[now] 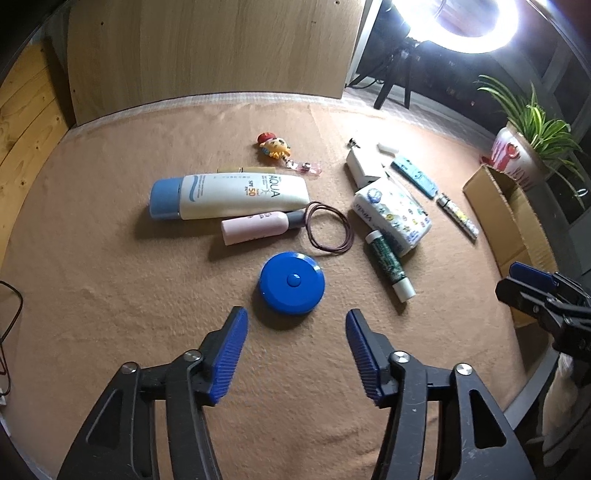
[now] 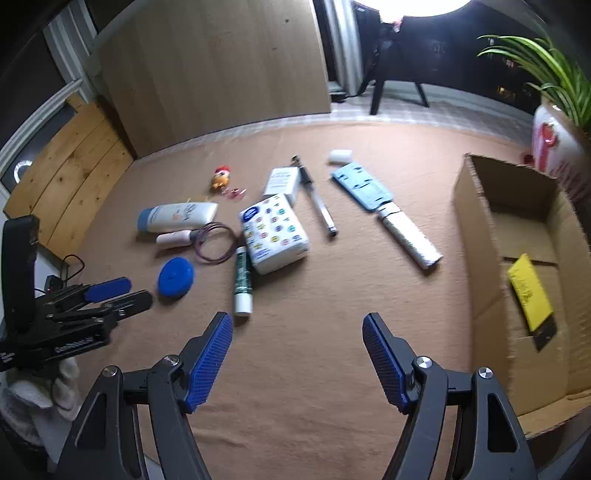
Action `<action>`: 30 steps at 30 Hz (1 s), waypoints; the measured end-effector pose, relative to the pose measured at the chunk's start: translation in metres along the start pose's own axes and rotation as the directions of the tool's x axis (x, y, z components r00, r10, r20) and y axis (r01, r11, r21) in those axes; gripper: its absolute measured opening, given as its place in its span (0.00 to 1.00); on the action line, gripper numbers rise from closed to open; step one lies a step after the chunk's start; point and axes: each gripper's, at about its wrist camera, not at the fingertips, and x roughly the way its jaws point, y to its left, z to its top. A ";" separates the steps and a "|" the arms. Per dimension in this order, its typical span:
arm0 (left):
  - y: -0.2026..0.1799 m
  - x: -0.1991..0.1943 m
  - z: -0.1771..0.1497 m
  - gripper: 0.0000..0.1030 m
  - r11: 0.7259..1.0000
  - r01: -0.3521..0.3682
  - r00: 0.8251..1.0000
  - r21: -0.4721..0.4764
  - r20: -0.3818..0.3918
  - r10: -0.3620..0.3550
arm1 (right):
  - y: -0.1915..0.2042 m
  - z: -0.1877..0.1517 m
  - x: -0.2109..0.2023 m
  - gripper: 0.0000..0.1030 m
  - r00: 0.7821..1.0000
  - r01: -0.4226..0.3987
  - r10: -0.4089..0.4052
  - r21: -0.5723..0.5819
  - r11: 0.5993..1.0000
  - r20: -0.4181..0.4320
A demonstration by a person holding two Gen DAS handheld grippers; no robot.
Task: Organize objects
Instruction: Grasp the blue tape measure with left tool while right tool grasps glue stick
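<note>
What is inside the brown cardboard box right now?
Inside the open brown cardboard box lies one flat yellow packet, with a small dark piece at its near end. The rest of the visible floor is bare; the near and far-right corners are out of view.

A tan cloth covers the table across the middle of both views. Behind it, upper centre, stands a pale wood panel. Pine boards lean at left. A ring light glares at upper right on a dark tripod. A potted plant sits at the right edge.
</note>
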 end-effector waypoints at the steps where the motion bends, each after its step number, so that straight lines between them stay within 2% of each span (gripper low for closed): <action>1: 0.001 0.002 0.000 0.63 1.000 -0.005 1.000 0.001 -0.002 0.005 | 0.003 0.000 0.004 0.67 1.000 -0.003 0.003 -0.004 1.000 -0.007; 7: 0.001 0.020 0.005 0.63 1.000 -0.019 1.000 0.007 -0.016 0.019 | 0.014 0.003 0.025 0.67 0.999 -0.021 0.021 0.000 1.000 -0.046; 14: -0.001 0.032 0.010 0.63 1.000 -0.024 1.000 0.012 -0.018 0.024 | 0.030 0.011 0.047 0.56 0.996 -0.036 0.032 -0.037 0.999 -0.088; 18: -0.004 0.039 0.011 0.63 0.999 -0.037 0.999 0.029 -0.020 0.038 | 0.035 0.017 0.056 0.54 0.995 -0.029 0.024 -0.047 0.998 -0.101; 25: -0.004 0.050 0.014 0.63 0.998 -0.054 0.998 0.017 -0.026 0.054 | 0.041 0.024 0.069 0.43 0.991 -0.025 0.016 -0.069 0.997 -0.133; 30: -0.004 0.054 0.015 0.54 0.997 -0.073 0.997 0.024 -0.015 0.074 | 0.044 0.028 0.082 0.31 0.986 -0.028 0.015 -0.077 0.997 -0.168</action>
